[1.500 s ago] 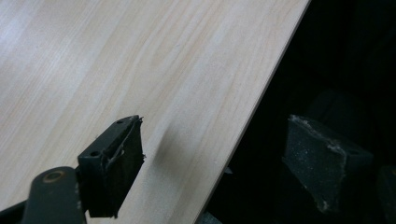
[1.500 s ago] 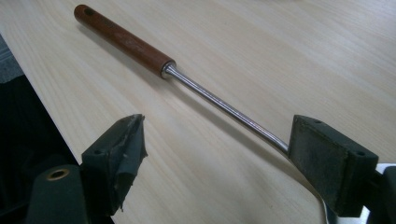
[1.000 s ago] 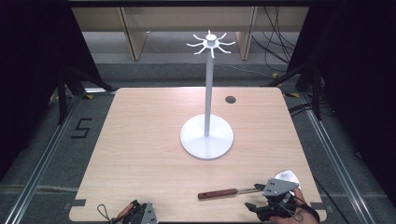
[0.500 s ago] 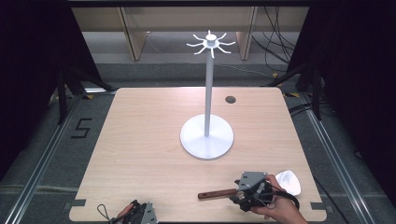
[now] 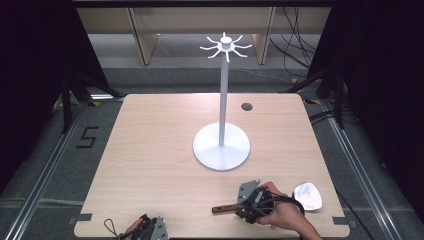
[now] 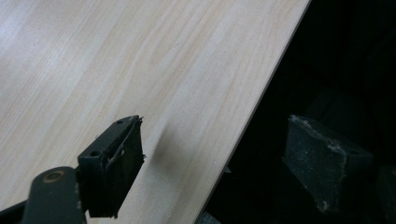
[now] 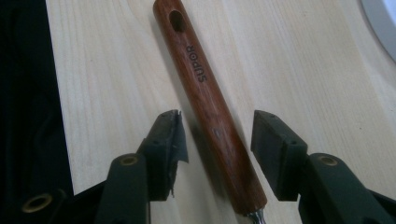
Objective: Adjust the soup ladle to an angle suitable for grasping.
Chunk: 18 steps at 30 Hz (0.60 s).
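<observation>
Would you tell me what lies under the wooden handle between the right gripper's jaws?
Bare table lies under the wooden handle, which rests flat on it between the open jaws of the right gripper. The wood right beneath the handle is covered, with a thin shadow along one side.

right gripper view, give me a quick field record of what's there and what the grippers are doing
utensil: wooden handle marked SUPOR, hanging hole at far end, lying flat on the table
right gripper: open, jaws on either side of the handle, not touching
left gripper: open over the table's edge, holding nothing
stand: white hook stand, mid-table
</observation>
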Each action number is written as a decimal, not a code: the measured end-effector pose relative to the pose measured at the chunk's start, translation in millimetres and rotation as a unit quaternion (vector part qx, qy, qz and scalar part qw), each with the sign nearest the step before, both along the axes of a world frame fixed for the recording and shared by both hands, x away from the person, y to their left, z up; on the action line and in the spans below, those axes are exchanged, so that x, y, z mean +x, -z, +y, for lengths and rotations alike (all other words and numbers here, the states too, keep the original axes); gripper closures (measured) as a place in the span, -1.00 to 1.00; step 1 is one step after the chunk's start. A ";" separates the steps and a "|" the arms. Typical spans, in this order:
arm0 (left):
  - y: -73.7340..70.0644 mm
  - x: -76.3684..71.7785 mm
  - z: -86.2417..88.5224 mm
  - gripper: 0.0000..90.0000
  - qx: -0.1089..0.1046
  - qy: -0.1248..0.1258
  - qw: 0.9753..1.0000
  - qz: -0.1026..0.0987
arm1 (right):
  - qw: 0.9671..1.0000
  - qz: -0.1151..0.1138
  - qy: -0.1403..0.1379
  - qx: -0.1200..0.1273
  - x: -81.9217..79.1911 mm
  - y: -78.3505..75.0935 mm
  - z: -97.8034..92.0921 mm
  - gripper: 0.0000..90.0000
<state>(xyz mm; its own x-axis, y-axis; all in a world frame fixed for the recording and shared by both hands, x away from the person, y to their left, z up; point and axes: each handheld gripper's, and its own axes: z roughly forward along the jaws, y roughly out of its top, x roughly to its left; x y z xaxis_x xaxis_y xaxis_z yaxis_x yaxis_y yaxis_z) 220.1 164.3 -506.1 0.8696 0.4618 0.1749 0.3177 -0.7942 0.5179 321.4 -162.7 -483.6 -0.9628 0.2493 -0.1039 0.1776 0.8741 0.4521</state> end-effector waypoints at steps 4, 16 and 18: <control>0.1 0.0 0.0 -0.58 0.001 0.000 1.000 0.000 | 0.999 0.023 0.002 -0.024 0.9 -0.6 4.6 0.33; 0.2 0.5 0.2 -0.58 -0.001 0.005 1.000 0.004 | 0.997 0.030 -0.016 -0.066 4.8 -2.5 14.5 0.47; 0.2 0.5 0.3 -0.58 -0.002 0.005 1.000 0.004 | 0.997 0.032 -0.008 -0.075 2.3 -3.5 14.8 0.50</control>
<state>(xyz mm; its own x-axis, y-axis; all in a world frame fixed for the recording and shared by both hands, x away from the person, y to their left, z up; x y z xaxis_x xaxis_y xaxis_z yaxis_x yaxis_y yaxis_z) 220.6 164.5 -506.2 0.8754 0.4539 0.1661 0.3143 -0.7957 0.5177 323.6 -147.9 -480.1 -0.9723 0.2205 -0.0778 0.1874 0.9339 0.3044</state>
